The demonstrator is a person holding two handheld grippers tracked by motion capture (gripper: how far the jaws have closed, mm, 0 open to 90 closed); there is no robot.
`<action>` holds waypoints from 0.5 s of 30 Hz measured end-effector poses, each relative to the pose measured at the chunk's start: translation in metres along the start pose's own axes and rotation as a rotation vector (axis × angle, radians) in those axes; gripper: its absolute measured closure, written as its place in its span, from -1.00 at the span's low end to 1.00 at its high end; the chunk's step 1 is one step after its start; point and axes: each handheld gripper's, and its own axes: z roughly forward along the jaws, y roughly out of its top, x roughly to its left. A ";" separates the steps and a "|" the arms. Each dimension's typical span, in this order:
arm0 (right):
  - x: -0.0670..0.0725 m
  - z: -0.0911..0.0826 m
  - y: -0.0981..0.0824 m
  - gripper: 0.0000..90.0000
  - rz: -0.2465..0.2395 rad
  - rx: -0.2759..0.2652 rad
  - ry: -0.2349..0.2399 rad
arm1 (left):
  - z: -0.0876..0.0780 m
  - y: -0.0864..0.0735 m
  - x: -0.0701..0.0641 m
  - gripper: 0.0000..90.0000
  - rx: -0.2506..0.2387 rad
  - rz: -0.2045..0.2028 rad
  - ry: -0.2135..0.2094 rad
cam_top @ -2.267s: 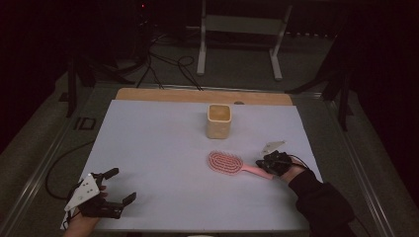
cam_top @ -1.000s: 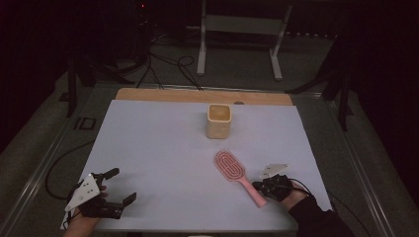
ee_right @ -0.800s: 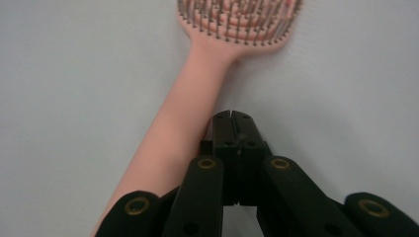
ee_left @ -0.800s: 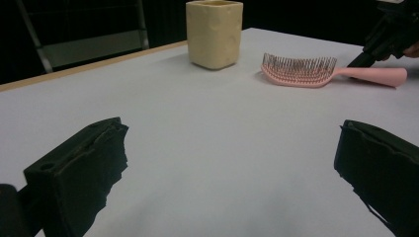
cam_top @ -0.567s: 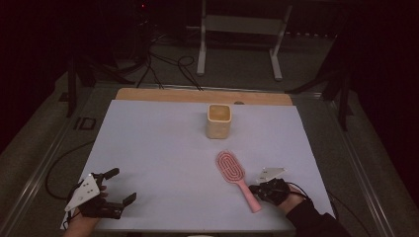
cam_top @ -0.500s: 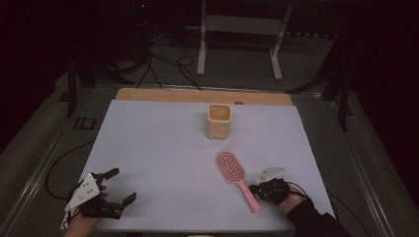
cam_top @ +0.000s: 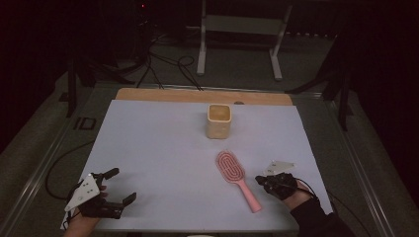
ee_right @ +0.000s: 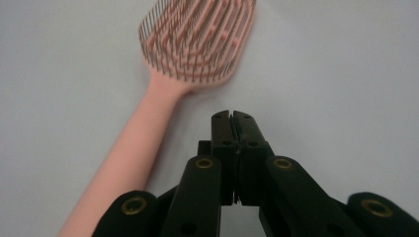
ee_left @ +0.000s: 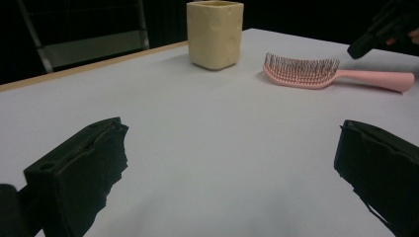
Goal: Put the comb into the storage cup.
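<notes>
Hairbrush (cam_top: 236, 178) lies beside the right tool (cam_top: 260, 179), pressed together, holding nothing.

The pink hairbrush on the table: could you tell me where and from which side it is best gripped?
Grip the hairbrush by its slim handle, probably from above with jaws across its width. It lies flat, bristles up, handle toward the person's edge beside the shut right gripper; the head is wide and bristly.

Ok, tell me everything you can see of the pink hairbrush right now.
The pink hairbrush looks like matte plastic: an oval vented head with rows of fine bristles pointing up, and a straight handle. It lies flat on the white table, head toward the beige cup but apart from it, handle toward the person. The right gripper, jaws shut, sits just beside the handle without holding it.
</notes>
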 end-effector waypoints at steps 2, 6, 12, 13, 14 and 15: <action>0.002 -0.005 0.004 0.94 0.002 -0.011 -0.013 | 0.000 0.000 0.000 -1.00 -0.002 0.000 0.000; 0.006 -0.016 0.012 0.68 0.014 -0.030 -0.025 | 0.000 0.000 0.000 -1.00 -0.001 0.003 0.003; 0.008 -0.026 0.024 -0.07 0.076 -0.048 -0.016 | 0.000 0.000 -0.001 -1.00 -0.003 0.004 0.002; 0.008 -0.027 0.027 -0.16 0.087 -0.047 -0.014 | 0.000 0.001 -0.001 -1.00 -0.003 0.005 0.003; 0.008 -0.028 0.029 -0.29 0.090 -0.054 -0.014 | 0.000 0.001 -0.001 -1.00 -0.003 0.004 0.002; 0.009 -0.028 0.031 -0.39 0.097 -0.056 -0.010 | -0.001 0.001 -0.001 -1.00 -0.003 0.005 0.002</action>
